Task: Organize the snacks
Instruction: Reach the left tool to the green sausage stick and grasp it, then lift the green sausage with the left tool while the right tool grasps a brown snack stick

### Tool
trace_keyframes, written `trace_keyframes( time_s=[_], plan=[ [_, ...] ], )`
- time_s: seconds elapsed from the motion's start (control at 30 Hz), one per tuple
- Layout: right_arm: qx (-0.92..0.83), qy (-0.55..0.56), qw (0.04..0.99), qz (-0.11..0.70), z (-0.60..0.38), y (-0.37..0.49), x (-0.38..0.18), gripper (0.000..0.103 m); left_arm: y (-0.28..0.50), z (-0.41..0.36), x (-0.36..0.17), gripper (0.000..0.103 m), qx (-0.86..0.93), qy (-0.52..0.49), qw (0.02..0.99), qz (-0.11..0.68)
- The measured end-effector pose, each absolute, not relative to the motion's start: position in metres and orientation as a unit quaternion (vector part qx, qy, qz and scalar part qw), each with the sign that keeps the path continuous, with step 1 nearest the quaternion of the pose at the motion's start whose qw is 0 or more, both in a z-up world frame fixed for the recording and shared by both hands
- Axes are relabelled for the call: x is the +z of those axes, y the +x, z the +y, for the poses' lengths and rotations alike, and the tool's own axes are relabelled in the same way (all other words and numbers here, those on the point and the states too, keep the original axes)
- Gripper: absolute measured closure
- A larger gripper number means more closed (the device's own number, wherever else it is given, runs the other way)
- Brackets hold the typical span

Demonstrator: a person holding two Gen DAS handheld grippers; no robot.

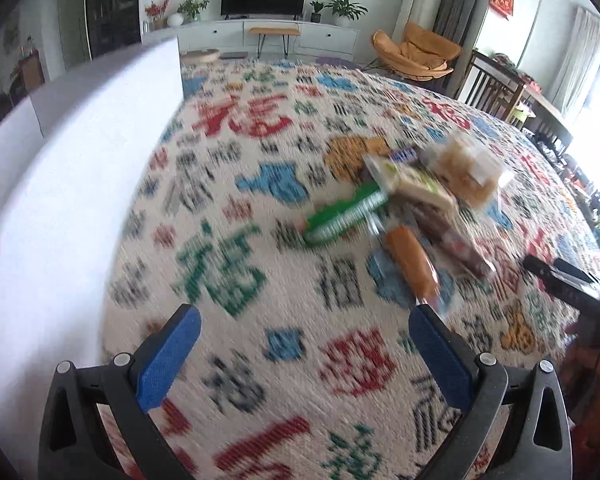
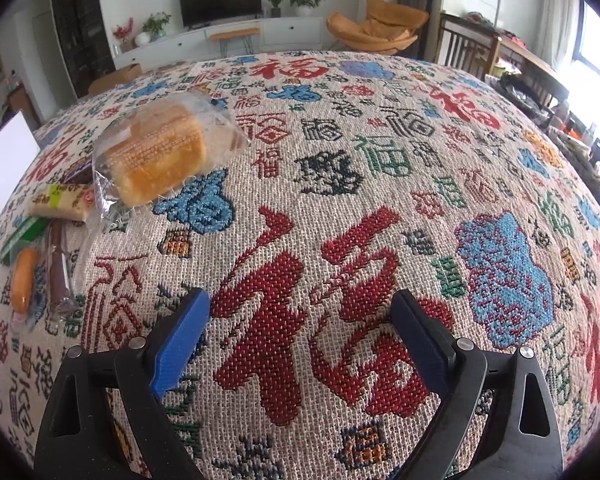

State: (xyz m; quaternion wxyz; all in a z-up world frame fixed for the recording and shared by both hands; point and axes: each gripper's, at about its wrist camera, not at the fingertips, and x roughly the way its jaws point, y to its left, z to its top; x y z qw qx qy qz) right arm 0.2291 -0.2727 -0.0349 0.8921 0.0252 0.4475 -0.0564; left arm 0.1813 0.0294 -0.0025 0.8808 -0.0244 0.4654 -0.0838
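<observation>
Left wrist view is blurry. It looks down on a woven cloth [image 1: 260, 184] covered with red, blue, green and black signs. A big white box [image 1: 80, 152] stands at the left edge of the cloth; I cannot tell what is in it.

The snacks lie in one small pile on the cloth, ahead and to the right of the left gripper [image 1: 304, 344]. I count five or so. There is one green tube-shaped pack [image 1: 340, 216], one pale flat bar with a green label [image 1: 412, 184], one clear bag of light brown bread [image 1: 468, 168], one orange roll in clear wrap [image 1: 412, 264] and one long dark brown stick in clear wrap [image 1: 452, 240]. They touch and partly lie over each other. The orange roll is nearest, just ahead of the right blue finger.

The left gripper has its two blue fingers spread wide apart, and nothing is between them. It is tilted down over the cloth.

In the right wrist view the right gripper [image 2: 300, 320] is also spread wide and has hold of nothing. It hangs over a big red sign on the cloth. The snack pile sits far to its left, with the bread bag [image 2: 160, 156] on top of the group. The right gripper also shows as a dark shape [image 1: 568, 280] at the right edge of the left view.
</observation>
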Motion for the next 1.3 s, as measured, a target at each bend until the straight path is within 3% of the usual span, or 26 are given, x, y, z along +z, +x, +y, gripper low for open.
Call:
trace_keyframes(
  time_s=[0.17, 0.23, 0.3, 0.4, 0.47, 0.63, 1.1, 1.3],
  plan=[
    [-0.056, 0.025, 0.892, 0.448, -0.273, 0.229, -0.035, 0.009, 0.231, 0.045, 0.013, 0.005, -0.086, -0.046, 0.881, 0.463],
    [-0.056, 0.025, 0.892, 0.448, -0.273, 0.229, -0.035, 0.009, 0.247, 0.04, 0.005, 0.024, -0.109, -0.042, 0.865, 0.488],
    [-0.056, 0.025, 0.892, 0.448, -0.272, 0.228, -0.035, 0.009, 0.256, 0.024, -0.002, 0.036, -0.14, -0.014, 0.853, 0.502],
    [-0.056, 0.025, 0.892, 0.448, -0.273, 0.229, -0.035, 0.009, 0.264, -0.01, -0.01, 0.037, -0.178, 0.046, 0.845, 0.502],
    [-0.056, 0.025, 0.892, 0.448, -0.273, 0.229, -0.035, 0.009, 0.272, -0.031, -0.02, 0.045, -0.192, 0.076, 0.837, 0.508],
    [-0.056, 0.025, 0.892, 0.448, -0.273, 0.228, -0.035, 0.009, 0.296, -0.034, -0.027, 0.08, -0.148, 0.04, 0.829, 0.538],
    [-0.056, 0.025, 0.892, 0.448, -0.272, 0.228, -0.035, 0.009, 0.151, 0.034, -0.023, 0.079, -0.126, -0.003, 0.823, 0.553],
    [-0.056, 0.025, 0.892, 0.448, -0.272, 0.228, -0.035, 0.009, 0.139, 0.017, -0.026, 0.053, -0.14, 0.052, 0.839, 0.523]
  ],
)
